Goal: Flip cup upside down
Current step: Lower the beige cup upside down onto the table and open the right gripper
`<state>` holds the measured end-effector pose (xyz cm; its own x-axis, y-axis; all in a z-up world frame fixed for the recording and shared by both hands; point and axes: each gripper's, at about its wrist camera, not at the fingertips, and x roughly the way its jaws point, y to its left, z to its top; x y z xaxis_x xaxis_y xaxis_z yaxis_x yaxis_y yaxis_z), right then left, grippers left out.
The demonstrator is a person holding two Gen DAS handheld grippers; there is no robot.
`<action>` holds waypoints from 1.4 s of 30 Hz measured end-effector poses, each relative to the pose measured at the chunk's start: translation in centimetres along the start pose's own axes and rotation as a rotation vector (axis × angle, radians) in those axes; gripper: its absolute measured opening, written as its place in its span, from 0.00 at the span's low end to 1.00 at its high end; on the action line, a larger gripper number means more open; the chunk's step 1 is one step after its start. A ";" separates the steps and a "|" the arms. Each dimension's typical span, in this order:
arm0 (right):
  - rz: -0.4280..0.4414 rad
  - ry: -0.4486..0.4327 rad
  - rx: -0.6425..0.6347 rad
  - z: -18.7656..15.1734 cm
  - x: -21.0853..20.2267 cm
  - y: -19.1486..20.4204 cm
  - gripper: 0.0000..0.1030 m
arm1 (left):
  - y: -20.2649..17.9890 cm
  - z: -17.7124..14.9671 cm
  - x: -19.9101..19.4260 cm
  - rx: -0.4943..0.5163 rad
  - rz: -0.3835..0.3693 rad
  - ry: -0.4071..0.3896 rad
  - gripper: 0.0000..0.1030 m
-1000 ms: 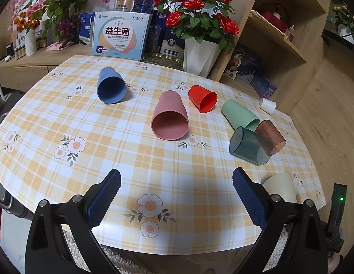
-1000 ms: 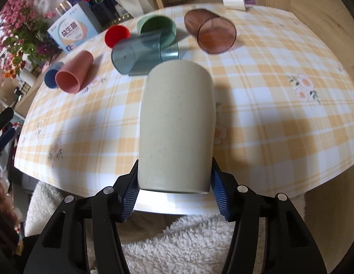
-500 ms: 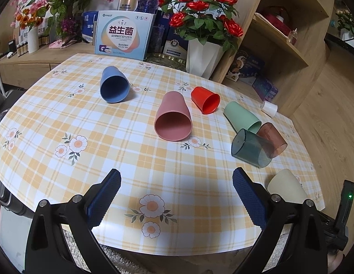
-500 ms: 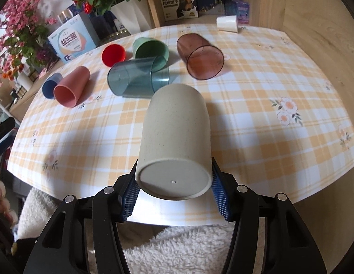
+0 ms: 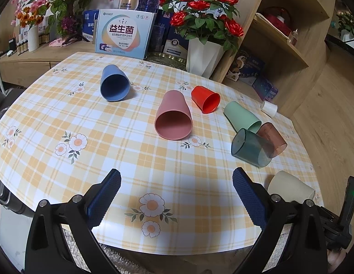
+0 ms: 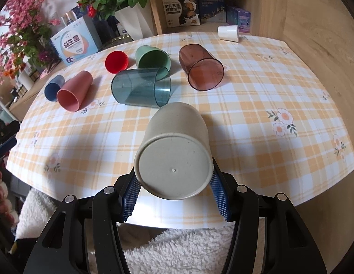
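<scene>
We see a round bench (image 5: 51, 105) covered with a yellow-and-white checked cloth printed with small flowers. Our right gripper (image 6: 174, 196) has its blue-padded fingers (image 6: 219, 191) pressed against the two sides of the beige cup (image 6: 174, 150), near its base. The cup is tilted, its flat bottom turned toward the camera and its mouth pointing away and down toward the cloth near the bench's front edge; whether the rim touches the cloth we cannot tell. Our left gripper (image 5: 177, 196) hangs over the near edge with its fingers spread wide and nothing between them.

Other cups lie on their sides across the bench: a blue cup (image 5: 114, 86), a pink cup (image 5: 173, 118), a red cup (image 5: 205, 99), a green cup (image 5: 242, 116), a clear teal cup (image 5: 251, 148) just in front of the green one, a clear brown cup (image 5: 271, 139) and, at the far edge, a small white cup (image 5: 269, 109).

Behind the bench stand a white vase of red roses (image 5: 206, 29), a light blue box with Chinese lettering (image 5: 122, 35) and a wooden shelf unit (image 5: 291, 34) holding boxes. A low wooden sideboard (image 5: 24, 59) carries pink blossoms. A fluffy white rug (image 6: 177, 248) shows under the bench's near edge, and the floor is light wood.
</scene>
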<state>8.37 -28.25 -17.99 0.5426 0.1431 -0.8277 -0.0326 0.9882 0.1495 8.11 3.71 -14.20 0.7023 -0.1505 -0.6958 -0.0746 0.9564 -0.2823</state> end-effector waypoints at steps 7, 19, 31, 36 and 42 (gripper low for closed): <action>0.004 -0.006 -0.007 1.1 0.1 -0.1 0.53 | 0.2 -0.2 0.0 -0.011 0.002 -0.006 0.93; -0.003 0.001 -0.015 3.2 2.2 -0.7 0.49 | 0.9 -0.1 0.1 -0.034 0.016 -0.008 0.93; -0.003 -0.016 -0.040 4.2 2.3 -0.1 0.49 | 1.2 0.2 -0.1 -0.038 0.026 -0.015 0.93; -0.007 -0.041 -0.033 4.9 1.2 0.0 0.49 | 1.1 1.1 -1.2 -0.013 0.046 -0.046 0.93; -0.005 -0.116 -0.023 6.3 -2.3 0.1 0.50 | 0.5 2.9 -3.9 0.081 0.080 -0.118 0.93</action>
<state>12.39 -28.82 -12.68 0.6364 0.1325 -0.7599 -0.0481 0.9900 0.1324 7.36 5.53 -9.69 0.7750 -0.0468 -0.6302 -0.0803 0.9819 -0.1716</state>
